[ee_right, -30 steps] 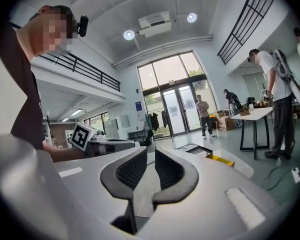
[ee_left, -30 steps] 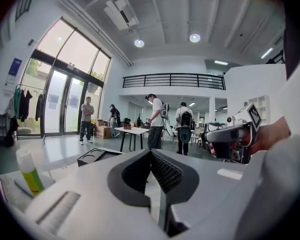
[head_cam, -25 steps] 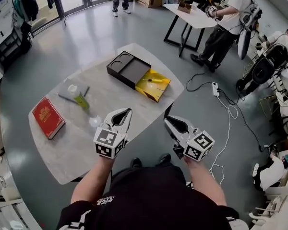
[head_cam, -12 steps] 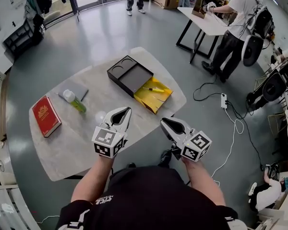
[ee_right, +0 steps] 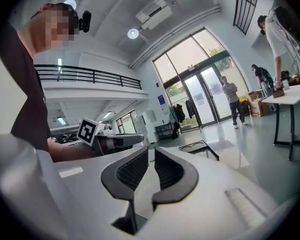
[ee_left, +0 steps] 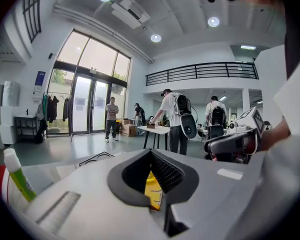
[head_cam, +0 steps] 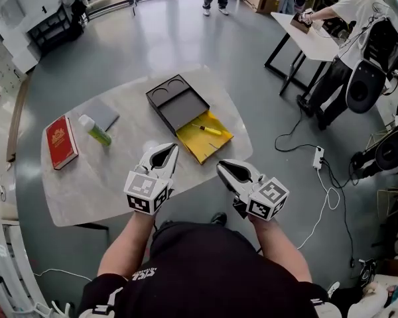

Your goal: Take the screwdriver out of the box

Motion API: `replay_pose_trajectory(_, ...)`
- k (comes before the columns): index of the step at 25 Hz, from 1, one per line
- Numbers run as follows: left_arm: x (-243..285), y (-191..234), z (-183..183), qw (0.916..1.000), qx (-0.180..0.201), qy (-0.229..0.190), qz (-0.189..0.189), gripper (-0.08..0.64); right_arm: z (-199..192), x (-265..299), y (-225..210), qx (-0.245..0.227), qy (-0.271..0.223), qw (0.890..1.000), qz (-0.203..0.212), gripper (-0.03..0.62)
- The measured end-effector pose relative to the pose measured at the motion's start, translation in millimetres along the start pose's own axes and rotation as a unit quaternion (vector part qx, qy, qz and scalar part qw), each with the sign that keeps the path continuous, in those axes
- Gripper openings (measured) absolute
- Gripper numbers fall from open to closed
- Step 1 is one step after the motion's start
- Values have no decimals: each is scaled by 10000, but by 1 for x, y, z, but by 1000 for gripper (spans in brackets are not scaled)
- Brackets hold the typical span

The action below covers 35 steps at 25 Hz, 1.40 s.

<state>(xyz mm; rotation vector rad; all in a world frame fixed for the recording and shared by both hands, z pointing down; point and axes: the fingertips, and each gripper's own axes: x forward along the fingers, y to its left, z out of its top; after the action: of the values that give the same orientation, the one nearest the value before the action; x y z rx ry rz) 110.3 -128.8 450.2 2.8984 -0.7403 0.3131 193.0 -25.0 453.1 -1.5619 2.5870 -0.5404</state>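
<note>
Two empty grippers hover short of the box (head_cam: 178, 103): left gripper (head_cam: 168, 150) jaws apart, right gripper (head_cam: 224, 167) jaws just been closing to a narrow gap. The screwdriver (head_cam: 209, 129) lies in its yellow tray (head_cam: 200, 146); I fear so narrow a gap would shove it aside

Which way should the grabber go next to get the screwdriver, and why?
Probably ease the left gripper forward and a little to the right, toward the screwdriver. It lies loose in the yellow box, not yet touched. This gripper's jaws stand apart with nothing between them, and its own view already looks through them at the yellow box, so a short reach should do.
</note>
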Motion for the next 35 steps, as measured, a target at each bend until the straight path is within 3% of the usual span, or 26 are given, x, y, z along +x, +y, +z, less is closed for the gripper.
replay_pose_trajectory(6, 9, -16, -2, 9992, -159, 32, 378, 3, -2, -11, -25, 59, 167, 9992, 355, 46)
replay_pose_trajectory(11, 13, 3, -6, 9977, -230, 41, 641, 3, 5, 10, -34, -37, 242, 9980, 575, 48)
replay_pose_trajectory(22, 36, 44, 2, 9977, -196, -83, 637, 3, 16, 72, -62, -258, 572, 9963, 593, 61)
replay_pose_trajectory(29, 54, 66, 3, 9971, -292, -36, 700, 3, 0, 96, -97, -390, 1160, 9910, 546, 61)
replay_pose_trajectory(35, 67, 76, 9, 9952, -415, -101, 879, 3, -19, 113, -130, -606, 1798, 9796, 659, 78)
